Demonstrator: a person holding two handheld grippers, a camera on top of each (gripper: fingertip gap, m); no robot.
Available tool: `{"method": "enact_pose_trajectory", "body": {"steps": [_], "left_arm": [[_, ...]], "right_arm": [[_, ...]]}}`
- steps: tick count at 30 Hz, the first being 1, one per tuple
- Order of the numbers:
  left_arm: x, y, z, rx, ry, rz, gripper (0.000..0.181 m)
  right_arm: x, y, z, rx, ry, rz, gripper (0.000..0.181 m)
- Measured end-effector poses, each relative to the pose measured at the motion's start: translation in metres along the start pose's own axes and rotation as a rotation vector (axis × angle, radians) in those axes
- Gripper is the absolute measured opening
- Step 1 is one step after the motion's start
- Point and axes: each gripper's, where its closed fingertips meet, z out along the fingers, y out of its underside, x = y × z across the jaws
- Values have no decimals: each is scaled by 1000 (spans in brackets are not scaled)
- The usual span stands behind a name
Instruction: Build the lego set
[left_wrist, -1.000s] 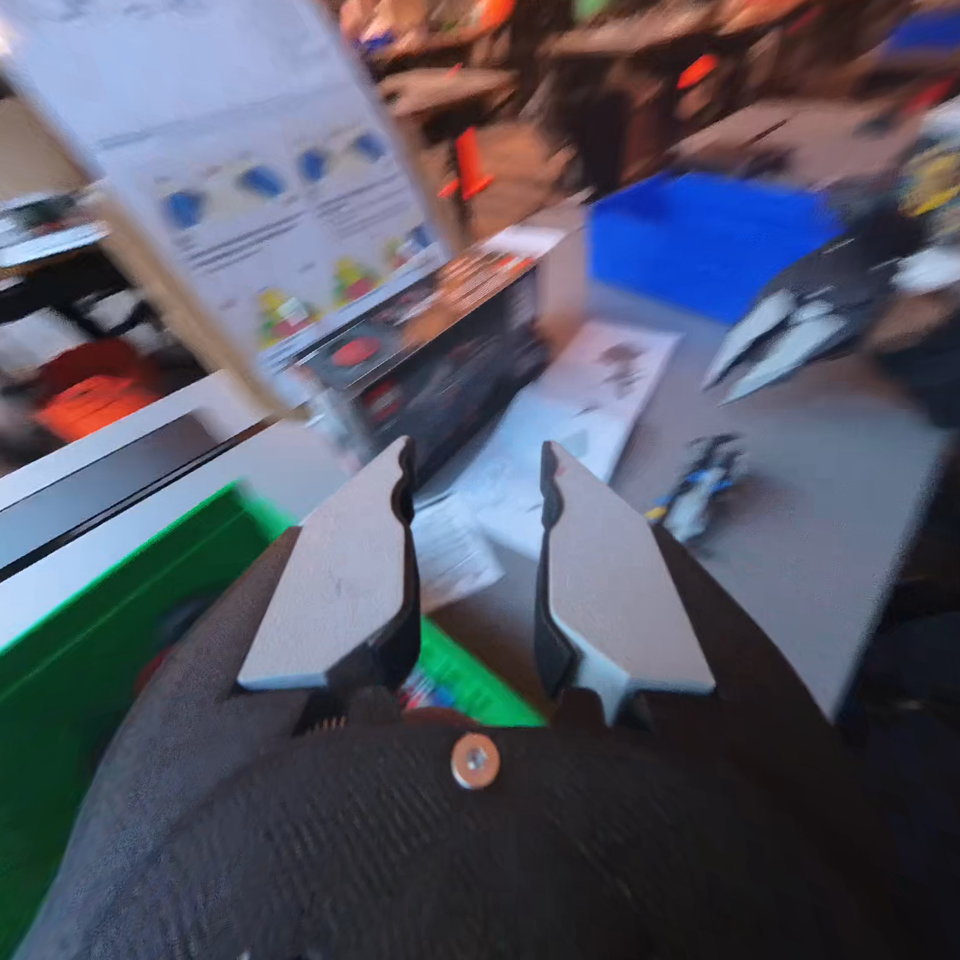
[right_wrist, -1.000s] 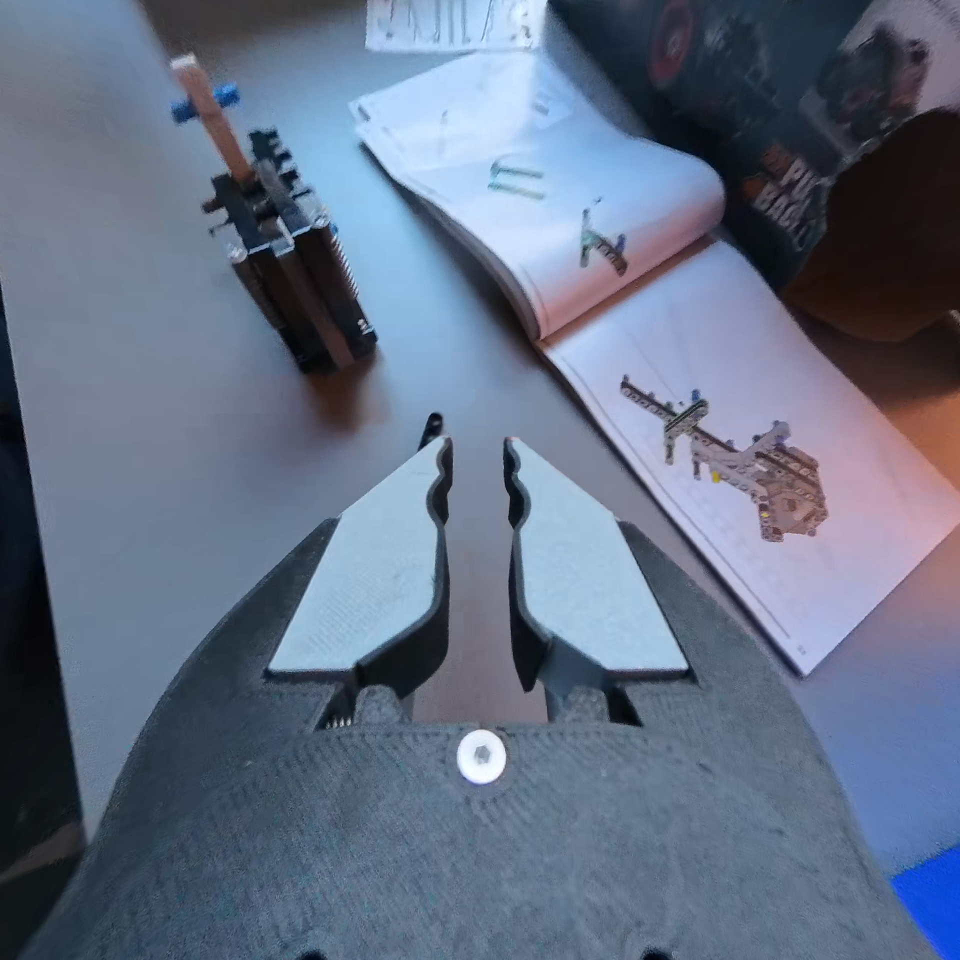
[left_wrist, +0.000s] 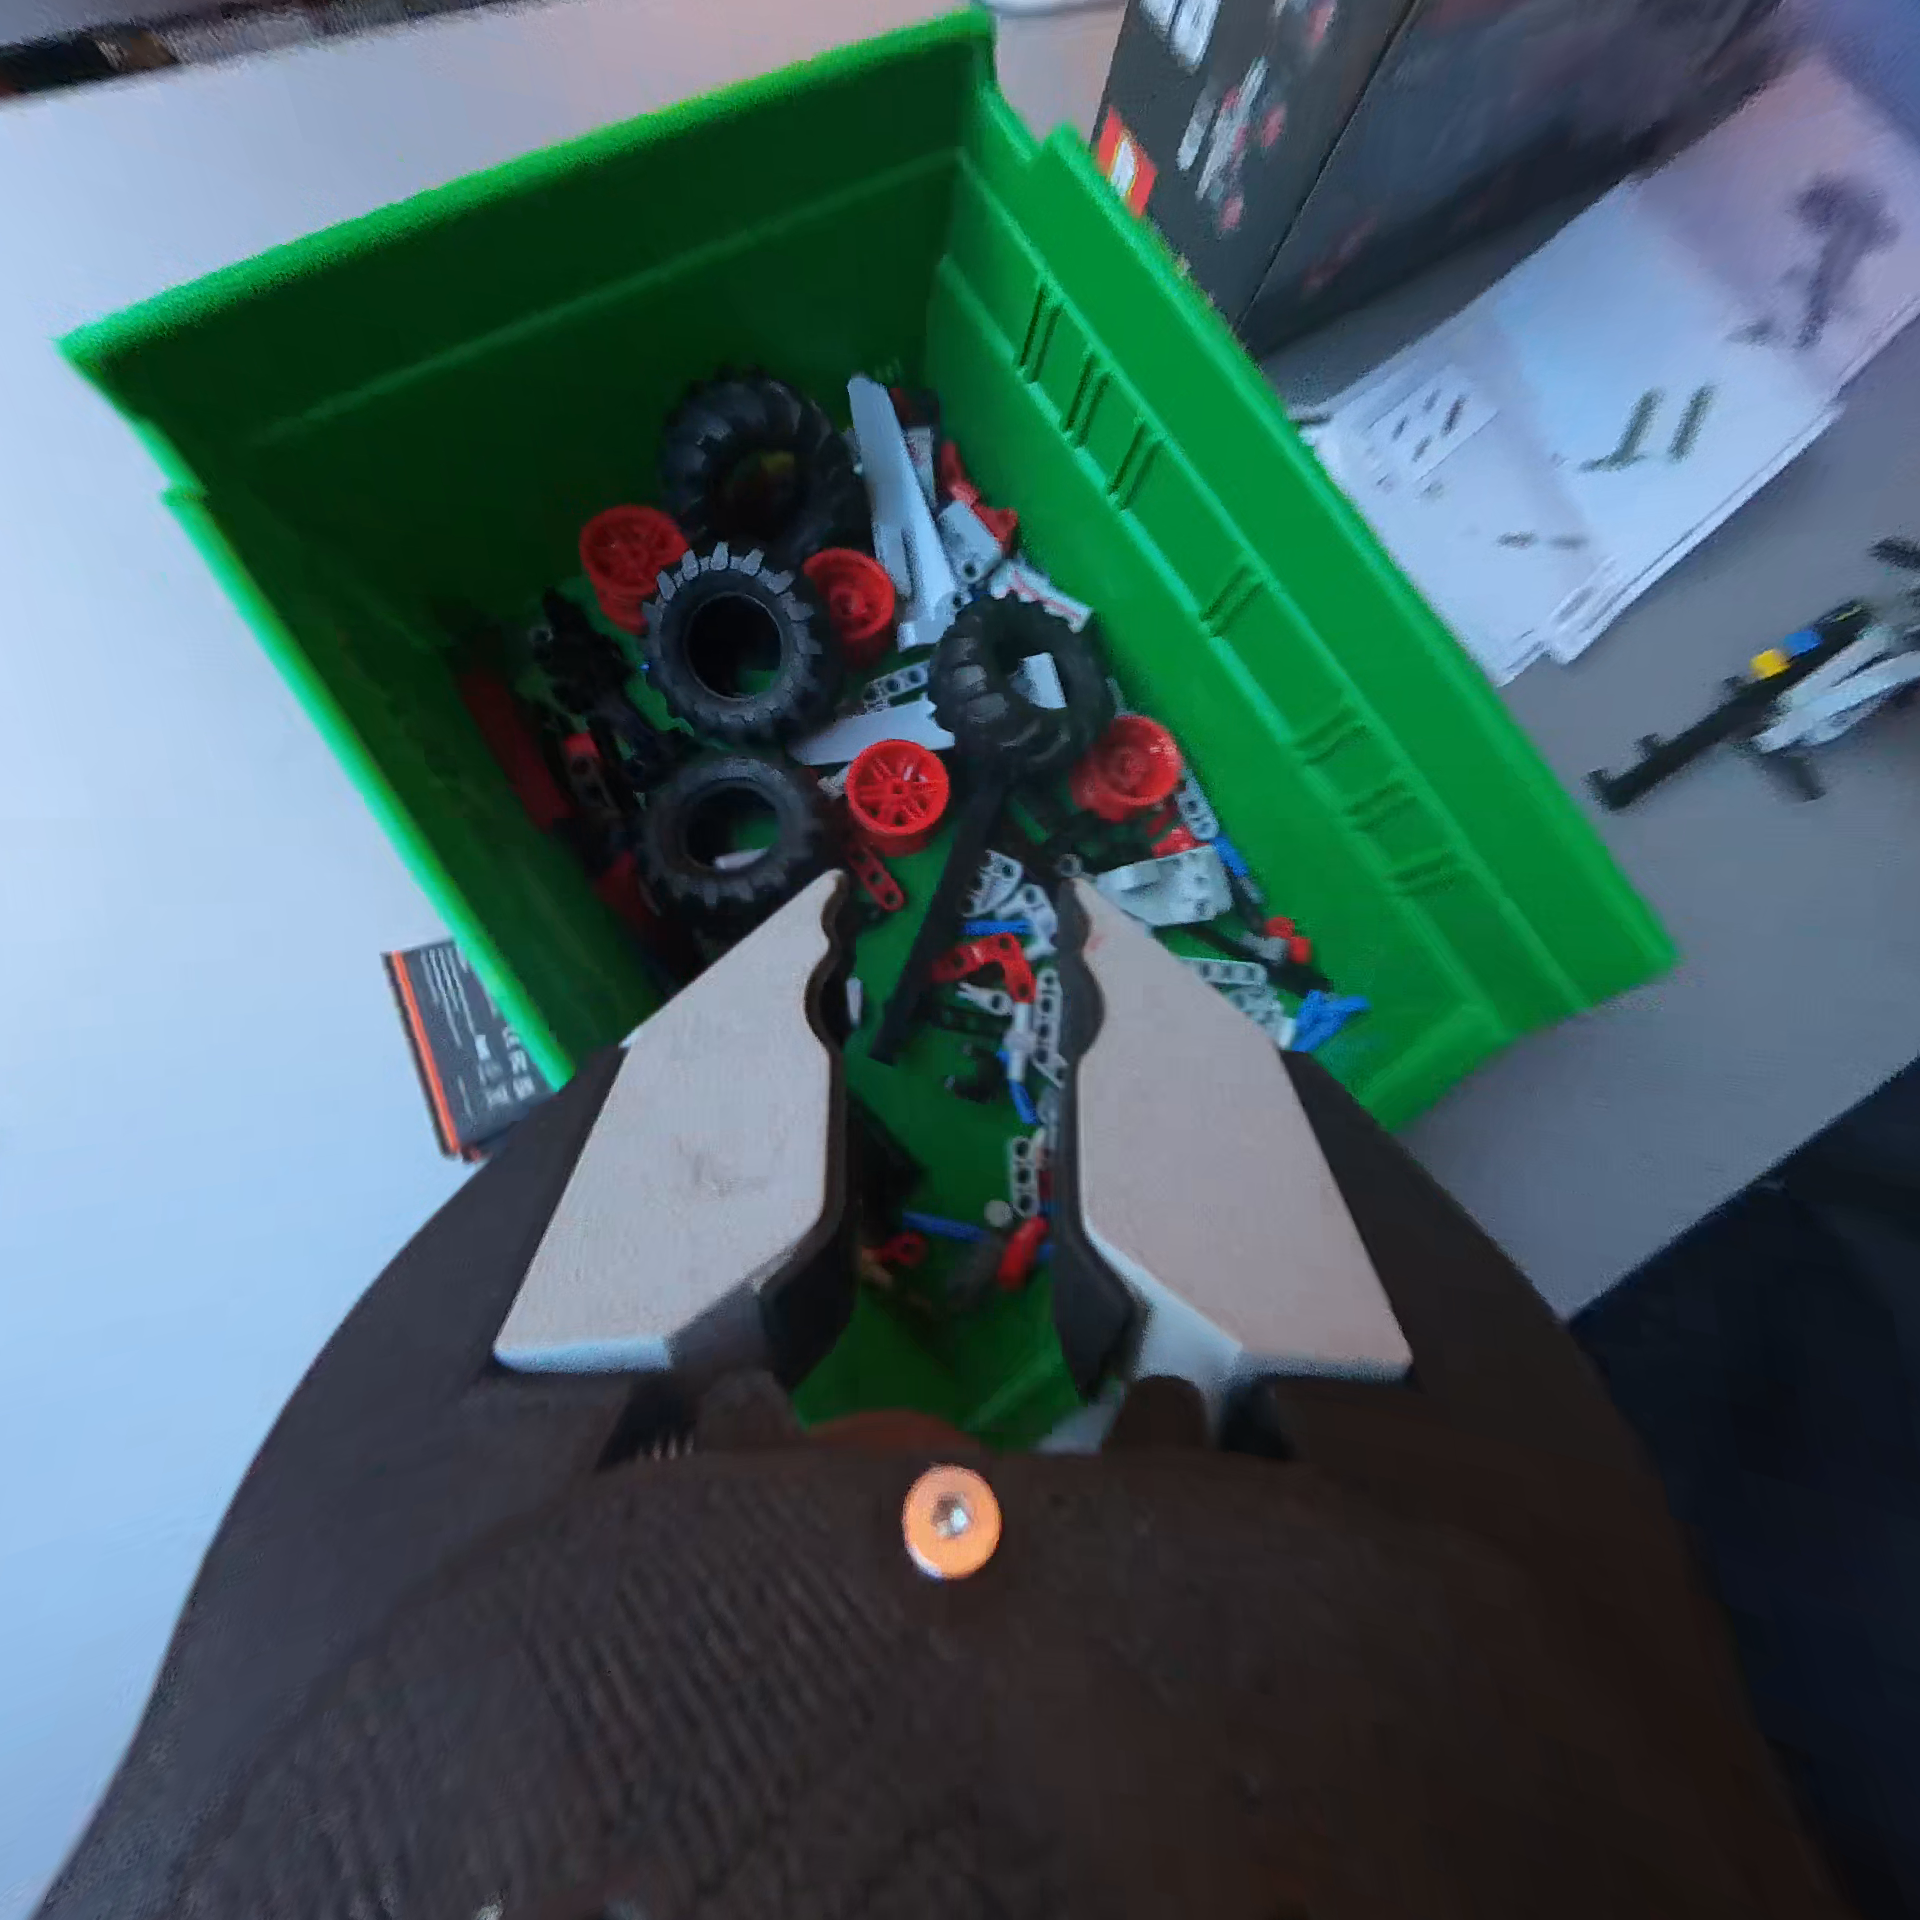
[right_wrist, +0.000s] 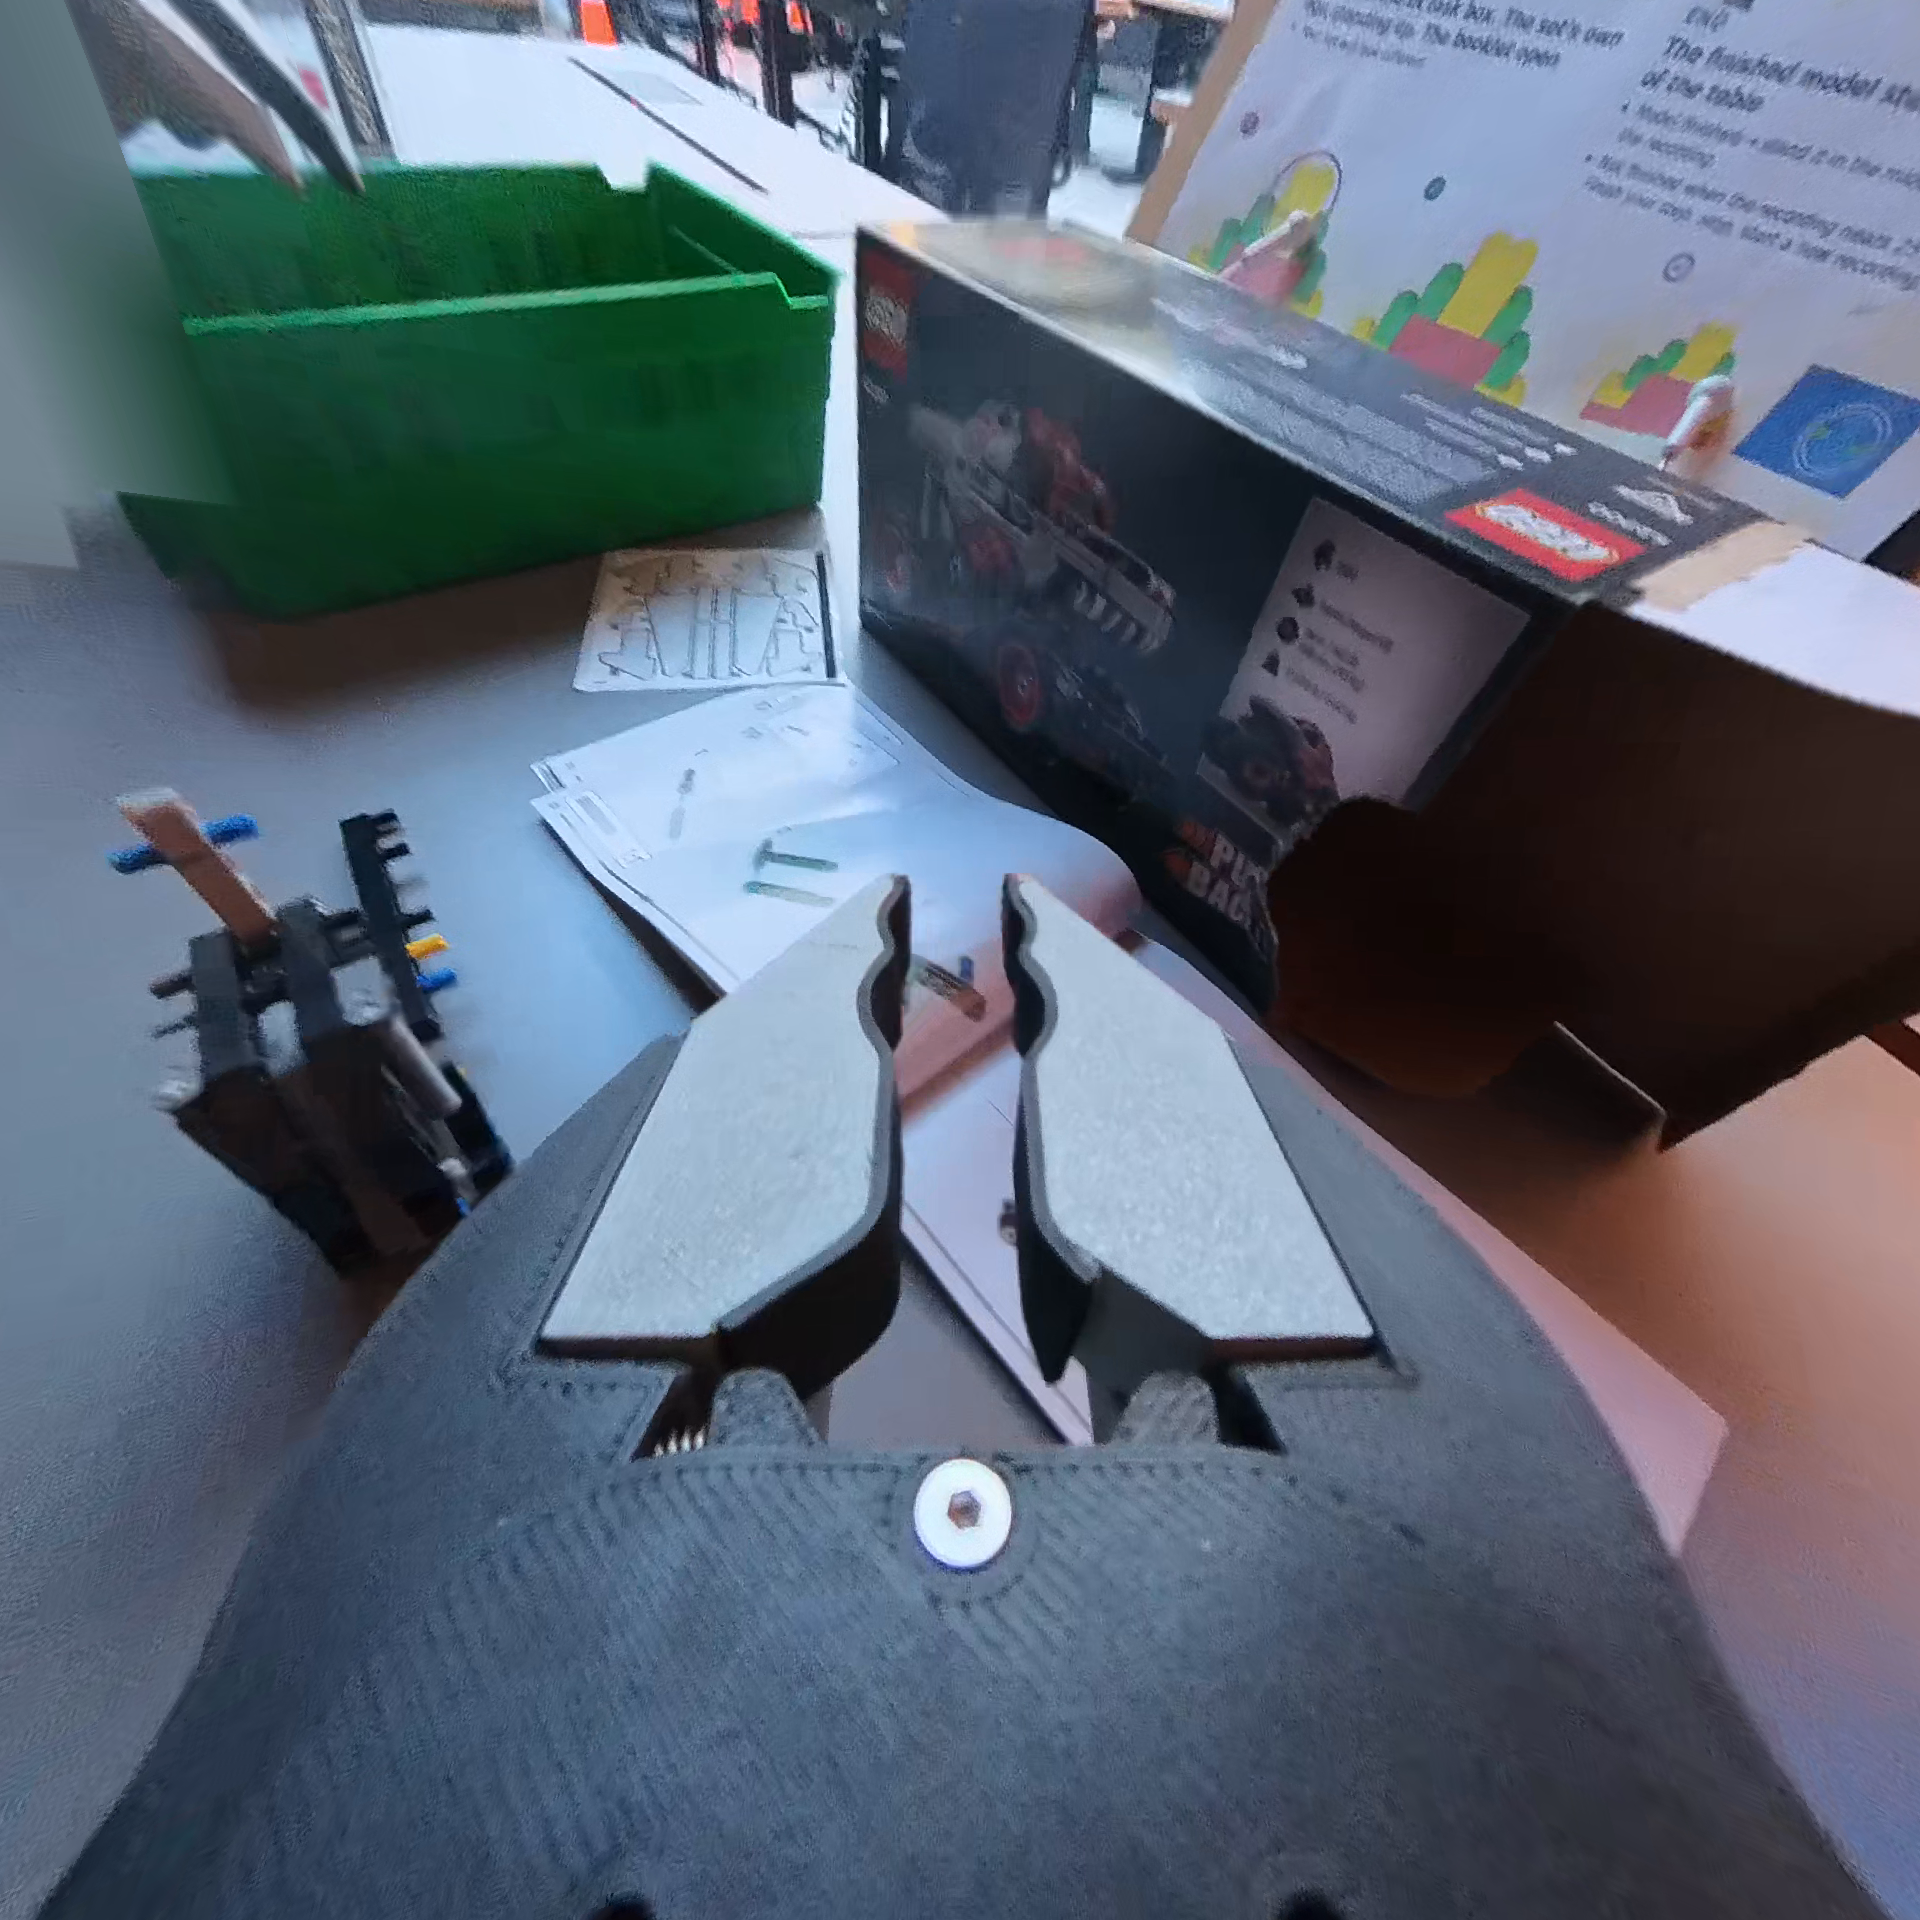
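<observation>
Left gripper (left_wrist: 951, 914) above the green bin (left_wrist: 1226, 582), jaws apart, empty; loose tyres, red hubs and small parts fill frame centre beyond its tips. Right gripper (right_wrist: 954, 902) jaws apart, empty, over the open instruction booklet (right_wrist: 769, 800). Partial black build (right_wrist: 312, 1049) stands left-centre, beside it.

A small black card with an orange edge (left_wrist: 462, 1044) lies on the grey table (left_wrist: 156, 727), just left of the left gripper's fingers (left_wrist: 707, 1143). Far beyond the right gripper's fingers (right_wrist: 1174, 1143), up and to the right, a white printed sheet (right_wrist: 1558, 208) leans on a brown board. Straight ahead stands what may be dark furniture (right_wrist: 977, 94), blurred.
</observation>
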Motion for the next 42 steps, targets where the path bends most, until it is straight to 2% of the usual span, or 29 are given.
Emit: {"method": "enact_pose_trajectory", "body": {"steps": [3, 5, 10, 15, 21, 23, 27, 29, 32, 34, 38, 40, 42], "left_arm": [[19, 5, -35, 64, -1, 21, 35], [30, 10, -45, 72, -10, 71, 34], [41, 18, -35, 48, -9, 162, 45], [30, -3, -13, 91, 36, 149, 47], [13, -43, 13, 216, 28, 233, 50], [14, -62, 19, 262, 64, 252, 53], [32, -83, 20, 239, 183, 325, 58], [33, -94, 19, 256, 180, 368, 57], [32, -104, 21, 298, 208, 315, 55], [31, -103, 25, 312, 239, 283, 52], [26, -92, 23, 296, 250, 262, 54], [25, -82, 25, 271, 218, 282, 54], [21, -75, 32, 258, 127, 336, 52]], "right_arm": [[-17, -16, -6, 97, -24, 50, 16], [-26, -17, -12, 142, -29, 93, 17], [-14, -9, -23, 149, 130, 78, 18], [6, 2, -18, 103, 234, 35, 17], [27, 4, 1, 84, 246, 20, 21], [37, 4, 6, 67, 265, -5, 22], [56, 7, 10, 55, 348, -22, 25], [65, 4, 6, 74, 411, -36, 26], [69, -10, -6, 187, 472, 13, 29], [61, -10, -8, 203, 452, 16, 28], [58, -4, -10, 121, 475, -45, 24], [49, -13, -9, 148, 441, -63, 24], [42, -18, -8, 147, 417, -61, 25]]}}
